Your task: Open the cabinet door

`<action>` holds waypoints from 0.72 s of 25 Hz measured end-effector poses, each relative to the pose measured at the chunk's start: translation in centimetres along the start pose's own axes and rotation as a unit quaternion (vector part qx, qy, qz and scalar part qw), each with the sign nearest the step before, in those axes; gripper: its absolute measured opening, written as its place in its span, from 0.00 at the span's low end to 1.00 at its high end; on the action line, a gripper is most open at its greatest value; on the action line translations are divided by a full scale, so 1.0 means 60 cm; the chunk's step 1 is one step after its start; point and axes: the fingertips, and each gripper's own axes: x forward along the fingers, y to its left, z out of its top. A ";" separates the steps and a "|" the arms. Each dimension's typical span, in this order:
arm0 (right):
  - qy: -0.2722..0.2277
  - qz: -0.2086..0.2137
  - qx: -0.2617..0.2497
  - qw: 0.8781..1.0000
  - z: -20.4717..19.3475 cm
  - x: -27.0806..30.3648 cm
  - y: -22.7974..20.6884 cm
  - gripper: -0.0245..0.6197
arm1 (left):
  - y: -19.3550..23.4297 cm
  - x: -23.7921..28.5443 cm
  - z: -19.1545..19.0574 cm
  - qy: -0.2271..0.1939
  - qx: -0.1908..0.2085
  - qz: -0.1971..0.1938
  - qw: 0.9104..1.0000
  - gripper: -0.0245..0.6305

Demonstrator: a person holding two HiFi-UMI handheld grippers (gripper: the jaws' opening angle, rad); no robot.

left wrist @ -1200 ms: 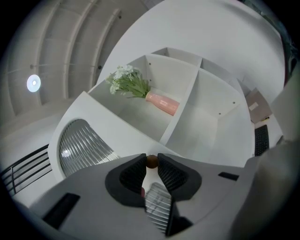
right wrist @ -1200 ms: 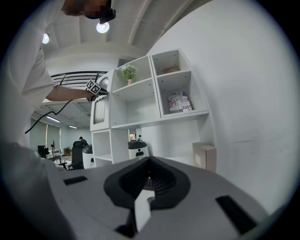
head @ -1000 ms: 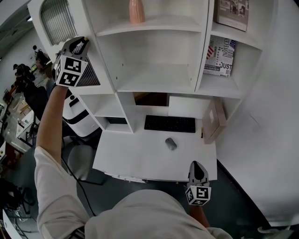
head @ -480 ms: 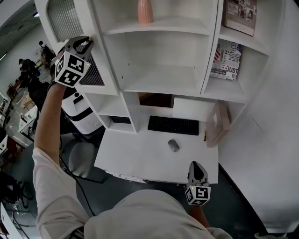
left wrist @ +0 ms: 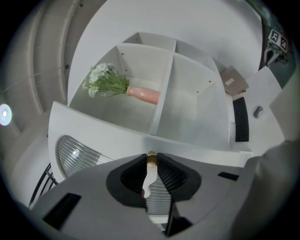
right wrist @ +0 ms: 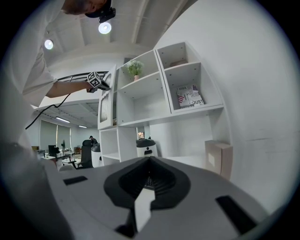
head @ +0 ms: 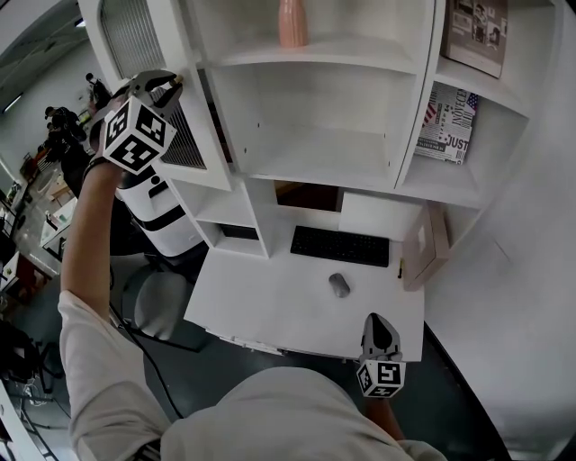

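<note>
Left gripper (head: 160, 84): we've got jaws pinched on the small brass knob (left wrist: 151, 160) of the white ribbed-glass cabinet door (head: 135, 40), ajar. Right gripper (head: 380, 322) closed w/ nothing in it.

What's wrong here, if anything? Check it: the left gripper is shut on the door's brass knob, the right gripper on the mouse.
The right gripper is shut on nothing: the head view shows the mouse lying on the desk, apart from it. The left gripper is shut on the brass knob.

Bare middle shelf (head: 315, 153) beside the open cabinet door (head: 135, 36), vase (head: 292, 22) above.
</note>
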 end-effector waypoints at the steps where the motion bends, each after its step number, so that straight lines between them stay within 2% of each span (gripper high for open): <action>1: 0.000 0.003 0.000 1.000 0.000 0.002 0.002 0.04 | 0.000 -0.002 -0.001 0.005 0.005 -0.001 1.000 0.15; 6: 0.000 0.013 -0.002 1.000 0.000 0.009 0.010 0.04 | -0.001 -0.015 -0.006 0.023 0.031 -0.004 0.999 0.15; 18: 0.006 0.029 -0.003 1.000 -0.004 0.021 0.016 0.04 | -0.003 -0.054 -0.020 0.037 0.051 -0.005 0.998 0.14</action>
